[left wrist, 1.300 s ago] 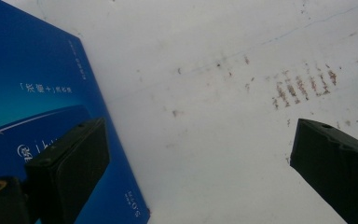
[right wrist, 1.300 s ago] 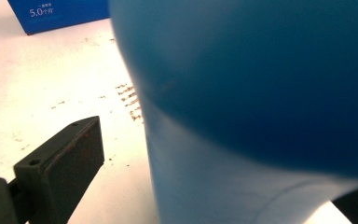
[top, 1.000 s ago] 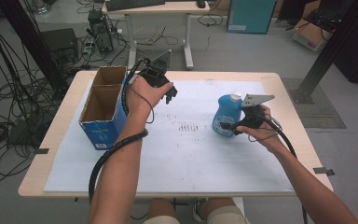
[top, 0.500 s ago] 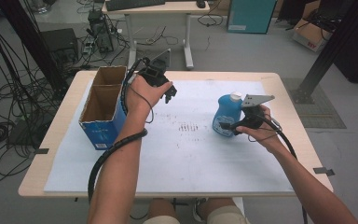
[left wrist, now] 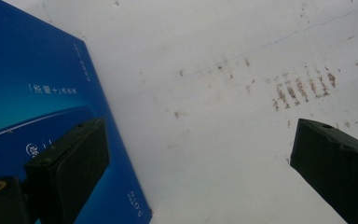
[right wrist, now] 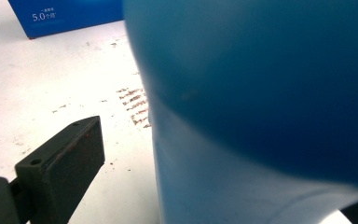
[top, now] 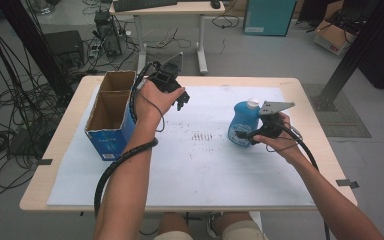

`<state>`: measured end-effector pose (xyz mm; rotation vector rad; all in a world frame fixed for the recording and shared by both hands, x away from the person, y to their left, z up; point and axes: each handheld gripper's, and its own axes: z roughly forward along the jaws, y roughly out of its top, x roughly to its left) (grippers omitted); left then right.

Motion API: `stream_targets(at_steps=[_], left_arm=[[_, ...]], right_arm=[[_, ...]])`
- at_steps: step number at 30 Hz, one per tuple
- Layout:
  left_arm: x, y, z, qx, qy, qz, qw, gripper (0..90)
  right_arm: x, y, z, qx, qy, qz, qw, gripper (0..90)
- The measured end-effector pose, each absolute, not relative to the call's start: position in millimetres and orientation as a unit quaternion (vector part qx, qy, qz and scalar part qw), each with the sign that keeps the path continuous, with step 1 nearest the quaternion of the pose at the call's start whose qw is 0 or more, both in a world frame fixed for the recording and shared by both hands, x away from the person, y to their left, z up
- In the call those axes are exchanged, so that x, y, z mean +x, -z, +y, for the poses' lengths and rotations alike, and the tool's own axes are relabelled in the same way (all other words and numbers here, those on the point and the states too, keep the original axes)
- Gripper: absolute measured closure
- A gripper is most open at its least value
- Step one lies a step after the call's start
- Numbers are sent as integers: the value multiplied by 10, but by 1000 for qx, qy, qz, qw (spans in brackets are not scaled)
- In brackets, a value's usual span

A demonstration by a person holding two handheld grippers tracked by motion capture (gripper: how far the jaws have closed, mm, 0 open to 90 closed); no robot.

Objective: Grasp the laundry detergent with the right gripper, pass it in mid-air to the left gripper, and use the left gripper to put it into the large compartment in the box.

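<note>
High view: your right gripper at bottle, upright near table's right edge; your left gripper hovers beside box at left edge.

Left gripper view: jaws wide apart, empty.

Right gripper view: jaws apart around bottle, not clamped. Step: grasping. Next: squeeze, lift, probably carry to box.

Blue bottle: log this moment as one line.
right gripper at blue bottle, grip unclear | left gripper open beside box | bottle upright on table
</note>
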<state>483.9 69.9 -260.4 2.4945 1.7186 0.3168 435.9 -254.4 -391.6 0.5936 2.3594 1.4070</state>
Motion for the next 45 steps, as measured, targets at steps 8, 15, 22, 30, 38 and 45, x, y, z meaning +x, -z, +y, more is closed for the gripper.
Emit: stream_targets(at_steps=[8, 15, 22, 30, 38, 45], left_arm=[[4838, 2589, 704, 817, -106, 564, 50, 51], [4832, 2594, 700, 818, -107, 563, 49, 50], [4835, 2607, 703, 817, -107, 564, 50, 50], [4835, 2600, 713, 818, -108, 563, 47, 51], [4833, 2593, 711, 818, -110, 562, 47, 50], [4832, 2588, 706, 818, -110, 562, 48, 51]], right_arm=[[4361, 3916, -2543, 207, -494, 828, 166, 23], [4356, 3910, -2545, 208, -495, 827, 166, 23], [4356, 3904, -2549, 208, -496, 826, 167, 23], [4359, 3907, -2544, 208, -498, 825, 167, 22], [4356, 3900, -2544, 209, -499, 824, 170, 22], [4364, 3903, -2548, 206, -500, 824, 170, 23]])
